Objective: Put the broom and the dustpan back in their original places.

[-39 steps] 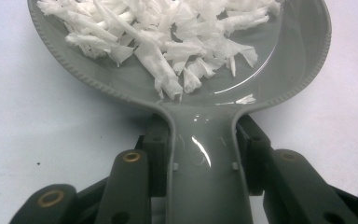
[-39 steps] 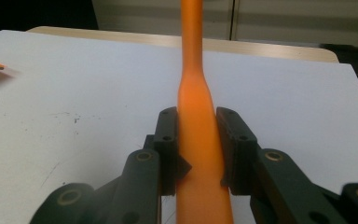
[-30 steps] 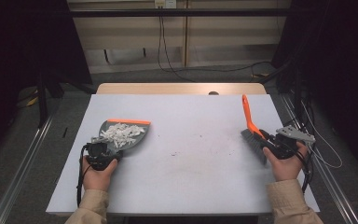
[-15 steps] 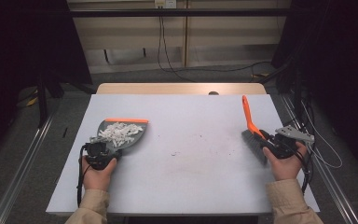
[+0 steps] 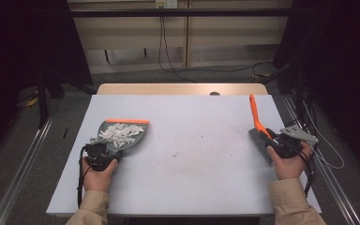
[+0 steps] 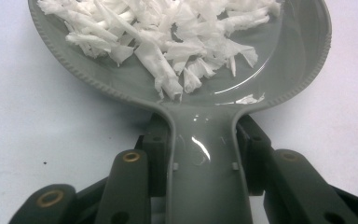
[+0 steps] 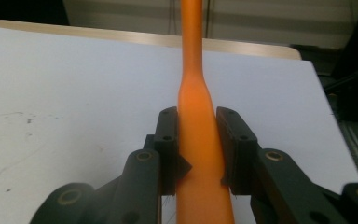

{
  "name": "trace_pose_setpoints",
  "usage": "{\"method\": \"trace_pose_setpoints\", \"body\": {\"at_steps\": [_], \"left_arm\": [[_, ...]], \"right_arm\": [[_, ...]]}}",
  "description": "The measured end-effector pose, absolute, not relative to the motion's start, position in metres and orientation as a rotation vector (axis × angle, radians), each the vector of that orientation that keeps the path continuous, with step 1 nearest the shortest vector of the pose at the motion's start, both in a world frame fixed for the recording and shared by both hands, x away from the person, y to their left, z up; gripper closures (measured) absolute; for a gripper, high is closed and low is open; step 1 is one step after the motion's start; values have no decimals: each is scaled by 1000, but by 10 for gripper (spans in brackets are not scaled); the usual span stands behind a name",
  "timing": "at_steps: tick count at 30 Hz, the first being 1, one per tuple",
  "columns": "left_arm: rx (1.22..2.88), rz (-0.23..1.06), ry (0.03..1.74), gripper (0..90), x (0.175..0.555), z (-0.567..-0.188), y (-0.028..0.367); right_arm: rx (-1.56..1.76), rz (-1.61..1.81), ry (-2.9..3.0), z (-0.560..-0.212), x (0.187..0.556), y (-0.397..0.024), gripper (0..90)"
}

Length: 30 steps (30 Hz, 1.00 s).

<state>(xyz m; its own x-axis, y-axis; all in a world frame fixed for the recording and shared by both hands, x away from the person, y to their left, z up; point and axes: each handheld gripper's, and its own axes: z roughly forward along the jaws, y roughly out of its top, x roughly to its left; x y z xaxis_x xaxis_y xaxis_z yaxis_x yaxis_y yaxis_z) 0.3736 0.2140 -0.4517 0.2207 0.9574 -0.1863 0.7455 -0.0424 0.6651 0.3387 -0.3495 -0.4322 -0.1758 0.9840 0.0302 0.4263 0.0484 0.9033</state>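
Observation:
A grey dustpan (image 5: 130,139) with an orange front lip lies on the left of the white table (image 5: 192,187), and white paper shreds (image 5: 117,132) fill it. My left gripper (image 5: 98,151) is shut on the dustpan's handle. In the left gripper view the jaws press both sides of the grey handle (image 6: 205,158), with the shreds (image 6: 168,42) heaped in the pan ahead. At the table's right, my right gripper (image 5: 276,144) is shut on a brush with an orange handle (image 5: 254,115) and dark bristles (image 5: 260,139). In the right gripper view the handle (image 7: 193,102) rises between the pads.
A few dark specks (image 5: 180,152) dot the middle of the table. Beyond the far edge runs a wooden strip (image 5: 178,89), with cables (image 5: 168,56) on the floor behind. Metal rails (image 5: 23,159) flank the table on both sides.

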Motion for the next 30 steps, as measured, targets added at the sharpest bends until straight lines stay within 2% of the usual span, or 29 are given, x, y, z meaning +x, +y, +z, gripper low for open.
{"method": "trace_pose_setpoints", "body": {"at_steps": [30], "left_arm": [[1821, 394, 1556, 619, 370, -453, 214]], "right_arm": [[1453, 1094, 1700, -439, 334, -339, 699]]}}
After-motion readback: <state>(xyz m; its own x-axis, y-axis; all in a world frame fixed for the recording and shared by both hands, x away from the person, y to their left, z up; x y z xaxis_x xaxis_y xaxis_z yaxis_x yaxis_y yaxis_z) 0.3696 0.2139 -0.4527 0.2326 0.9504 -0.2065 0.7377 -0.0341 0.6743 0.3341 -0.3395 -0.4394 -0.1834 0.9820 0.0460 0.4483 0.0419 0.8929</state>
